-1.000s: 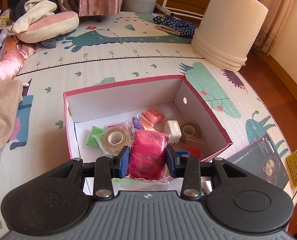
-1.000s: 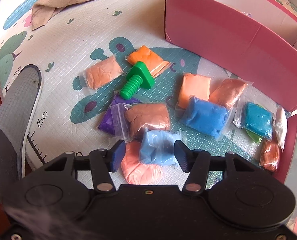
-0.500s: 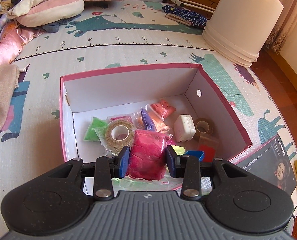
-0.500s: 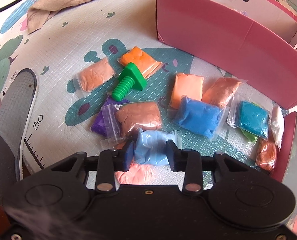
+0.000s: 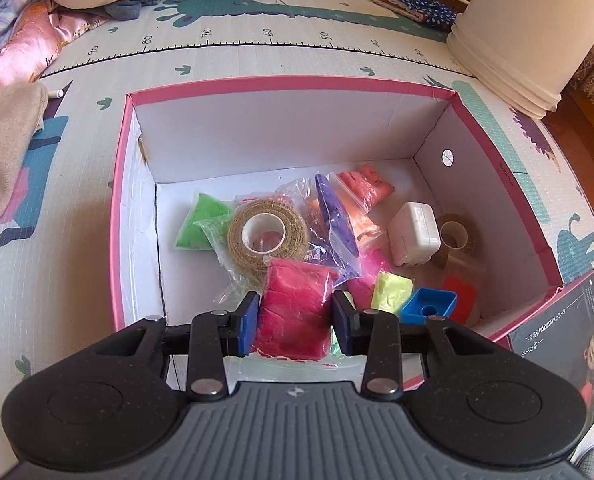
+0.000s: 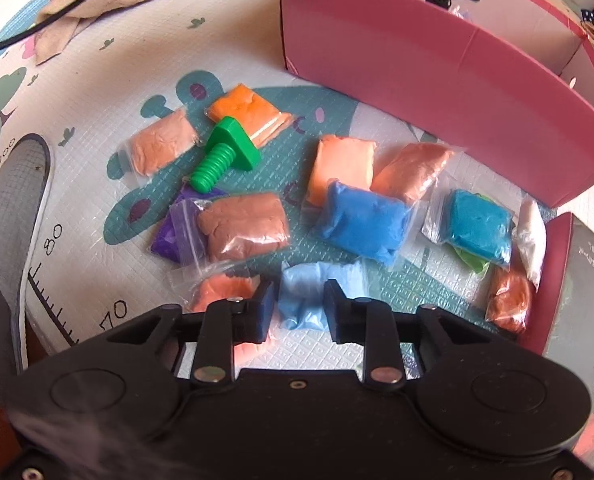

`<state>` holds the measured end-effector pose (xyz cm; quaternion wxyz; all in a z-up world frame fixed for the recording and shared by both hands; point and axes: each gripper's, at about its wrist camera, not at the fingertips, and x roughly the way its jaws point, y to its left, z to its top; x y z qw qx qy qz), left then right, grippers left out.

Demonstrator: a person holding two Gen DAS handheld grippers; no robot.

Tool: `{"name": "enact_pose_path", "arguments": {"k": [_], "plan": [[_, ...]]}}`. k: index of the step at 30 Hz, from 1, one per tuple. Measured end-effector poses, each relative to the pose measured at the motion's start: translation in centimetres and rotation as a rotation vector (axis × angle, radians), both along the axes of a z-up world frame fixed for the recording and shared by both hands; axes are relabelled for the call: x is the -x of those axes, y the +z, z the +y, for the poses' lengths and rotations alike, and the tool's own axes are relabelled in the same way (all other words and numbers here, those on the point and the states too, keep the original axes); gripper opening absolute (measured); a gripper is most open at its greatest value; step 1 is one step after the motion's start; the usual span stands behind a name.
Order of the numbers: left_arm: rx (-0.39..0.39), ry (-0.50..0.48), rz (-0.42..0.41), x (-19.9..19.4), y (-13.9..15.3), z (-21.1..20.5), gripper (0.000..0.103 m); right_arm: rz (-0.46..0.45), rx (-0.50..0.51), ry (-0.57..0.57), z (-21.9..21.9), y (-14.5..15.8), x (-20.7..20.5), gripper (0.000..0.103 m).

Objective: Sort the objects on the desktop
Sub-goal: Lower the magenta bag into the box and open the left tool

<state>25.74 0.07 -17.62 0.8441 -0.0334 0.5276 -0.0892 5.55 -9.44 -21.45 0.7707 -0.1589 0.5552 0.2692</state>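
Left gripper clamps a pink bag over the box; right gripper pinches a pale-blue bag, lower center.

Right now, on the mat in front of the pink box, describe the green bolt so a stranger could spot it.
Find the pink box, then the clay bags spread on the mat before its wall. At their far left lies the green bolt, resting against the orange bag. It alone is hard plastic, threaded, and not bagged.
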Motion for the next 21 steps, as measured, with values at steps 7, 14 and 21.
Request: {"name": "enact_pose_path", "arguments": {"k": [7, 14, 21], "plan": [[0.001, -0.002, 0.008, -0.4, -0.4, -0.4, 0.037, 0.022, -0.050, -0.015, -0.7, 0.0, -0.3, 0.040], [-0.008, 0.013, 0.041, -0.5, -1.3, -0.4, 0.037, 0.029, -0.055, -0.032, -1.3, 0.1, -0.6, 0.020], [-0.031, 0.024, 0.060, -0.4, -1.6, -0.6, 0.047, 0.045, -0.067, -0.032, -1.6, 0.3, -0.5, 0.018]]}}
